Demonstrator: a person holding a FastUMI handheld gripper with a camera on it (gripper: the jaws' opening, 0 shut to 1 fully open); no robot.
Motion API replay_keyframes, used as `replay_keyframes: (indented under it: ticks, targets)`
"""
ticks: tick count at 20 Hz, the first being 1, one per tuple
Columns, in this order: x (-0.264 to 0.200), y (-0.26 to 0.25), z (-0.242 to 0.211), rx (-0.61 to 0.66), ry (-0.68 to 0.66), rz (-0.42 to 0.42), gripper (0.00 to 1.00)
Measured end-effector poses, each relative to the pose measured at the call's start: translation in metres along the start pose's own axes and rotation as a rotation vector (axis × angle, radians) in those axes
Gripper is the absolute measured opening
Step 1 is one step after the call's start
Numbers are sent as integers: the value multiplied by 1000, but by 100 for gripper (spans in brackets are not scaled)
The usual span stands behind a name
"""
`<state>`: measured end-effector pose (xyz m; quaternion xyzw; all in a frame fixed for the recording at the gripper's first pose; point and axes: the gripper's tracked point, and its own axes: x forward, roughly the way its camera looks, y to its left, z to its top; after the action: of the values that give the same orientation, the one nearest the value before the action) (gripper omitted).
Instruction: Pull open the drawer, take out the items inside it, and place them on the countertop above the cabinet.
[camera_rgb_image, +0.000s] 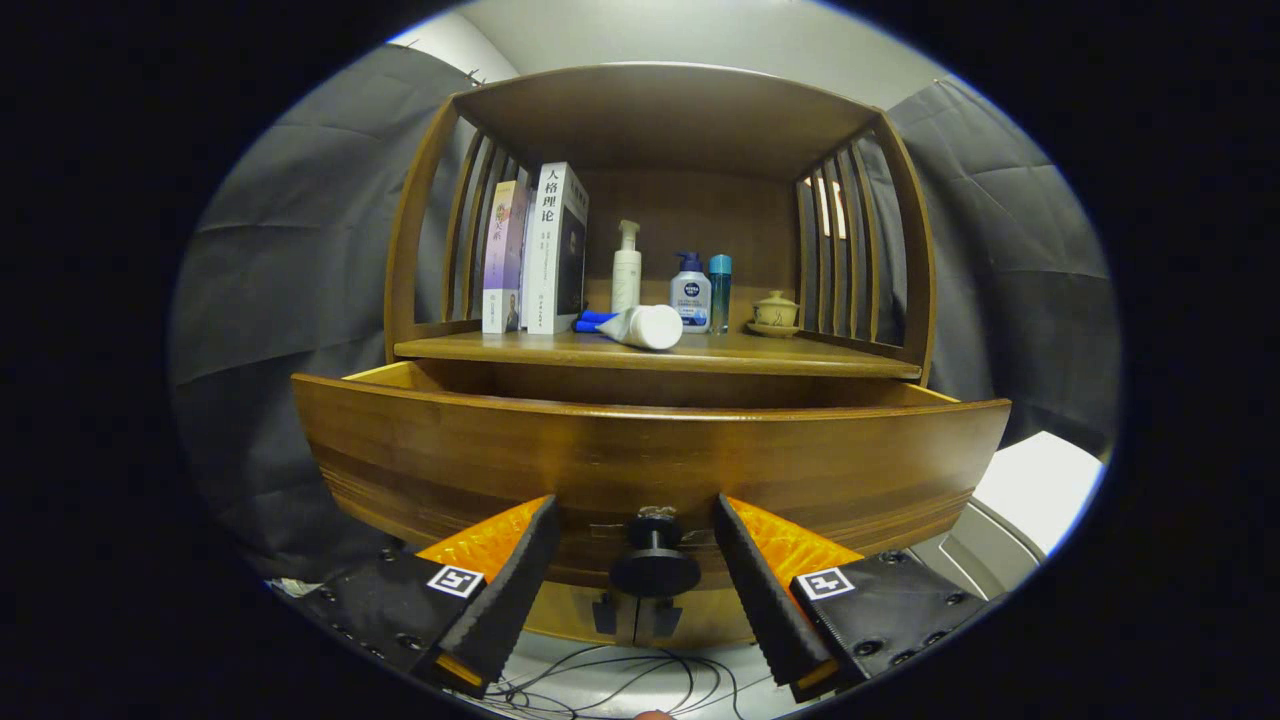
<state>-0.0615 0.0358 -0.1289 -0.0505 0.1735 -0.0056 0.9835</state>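
Legible text was limited: the white book (556, 245) standing on the countertop (650, 352) bore the spine characters 人格理论, the blue-capped bottle (691, 292) further right carried a NIVEA label, and print on the purple book (503, 255) to the left was too small to read.

Wooden countertop (800, 352), books (545, 250), bottles (690, 292), lying tube (640, 326), lidded cup (776, 312)
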Motion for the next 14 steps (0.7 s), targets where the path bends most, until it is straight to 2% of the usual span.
replay_keyframes:
  ticks: [14]
  targets:
    - [59,0,13,10,5,-12,98]
